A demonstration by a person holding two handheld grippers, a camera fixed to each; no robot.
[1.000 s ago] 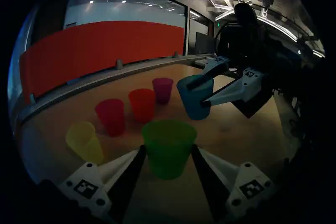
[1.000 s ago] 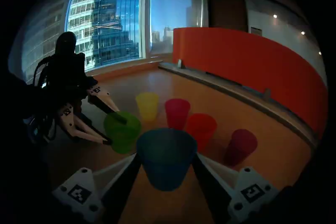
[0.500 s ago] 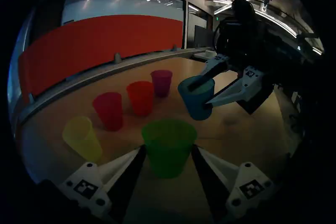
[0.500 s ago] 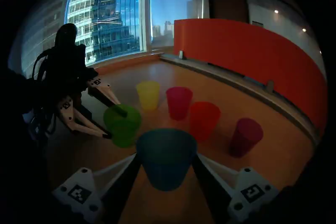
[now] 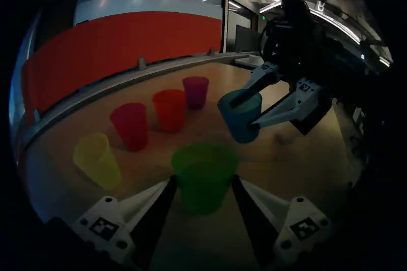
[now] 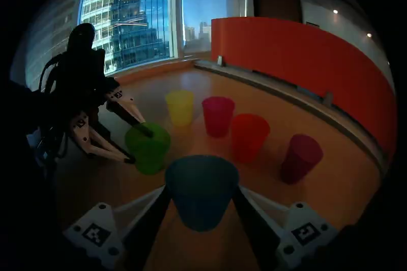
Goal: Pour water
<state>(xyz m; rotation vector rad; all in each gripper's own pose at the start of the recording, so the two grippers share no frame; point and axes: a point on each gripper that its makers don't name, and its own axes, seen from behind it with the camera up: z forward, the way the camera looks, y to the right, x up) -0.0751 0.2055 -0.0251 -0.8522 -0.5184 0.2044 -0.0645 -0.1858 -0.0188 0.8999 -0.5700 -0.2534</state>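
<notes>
Six cups are in view: one in each gripper and four standing loose on the table.

1. Loose cups. Seen along the left gripper, they form an arc ahead and to its left. From left to right they are one yellow cup, one red cup, one orange cup and one purple cup. All four are upright and apart from one another.
2. Left gripper. Its jaws are set narrow, with one finger pressed on each side of the green cup. The cup's long axis is upright and its mouth faces up.
3. Right gripper. Its jaws are clamped the same way on the blue cup, which is upright between its own fingers.
4. Governing relation. From the left gripper, the blue cup lies ahead and to the right, near but not touching, and it appears to lean slightly. From the right gripper, the green cup lies ahead and to the left.
5. Water. None can be made out in either held cup, so source and receiver cannot be told. Judgement: the pour requires bringing one rim over the other mouth, then tipping.
</notes>
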